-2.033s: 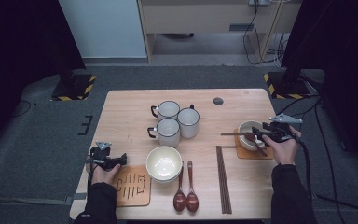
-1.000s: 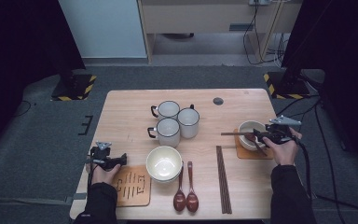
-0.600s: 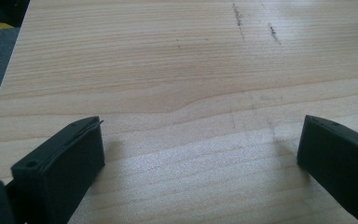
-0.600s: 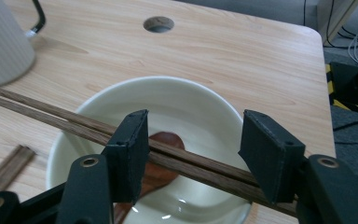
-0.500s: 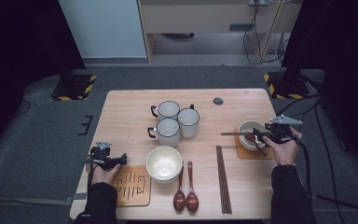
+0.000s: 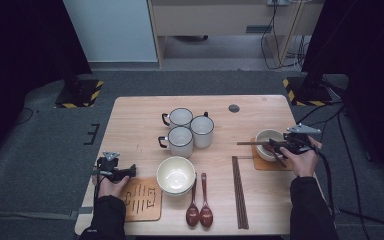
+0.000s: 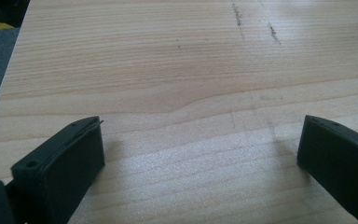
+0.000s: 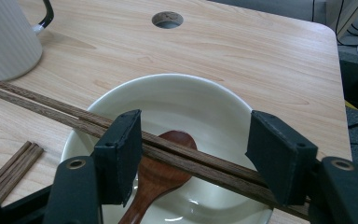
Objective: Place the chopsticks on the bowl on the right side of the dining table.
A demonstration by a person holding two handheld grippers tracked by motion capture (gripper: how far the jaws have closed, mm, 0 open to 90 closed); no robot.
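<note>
1. Between your right gripper's (image 8: 193,158) parted jaws, which have just been opening, a chopstick pair (image 8: 177,151) lies across the bowl (image 8: 223,105) (wooden spoon (image 8: 156,179) inside).
2. Farther off, your left gripper (image 6: 114,171) rests open on the table (image 7: 177,60).

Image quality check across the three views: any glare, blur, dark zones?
High view: table evenly lit, surroundings near black, soft detail. Left gripper view: bright glare on the far wood, near grain slightly blurred, jaws cast short shadows. Right gripper view: sharp on the chopsticks and bowl; sheen on the bowl's inner wall, the mug shades the wood beside it.
</note>
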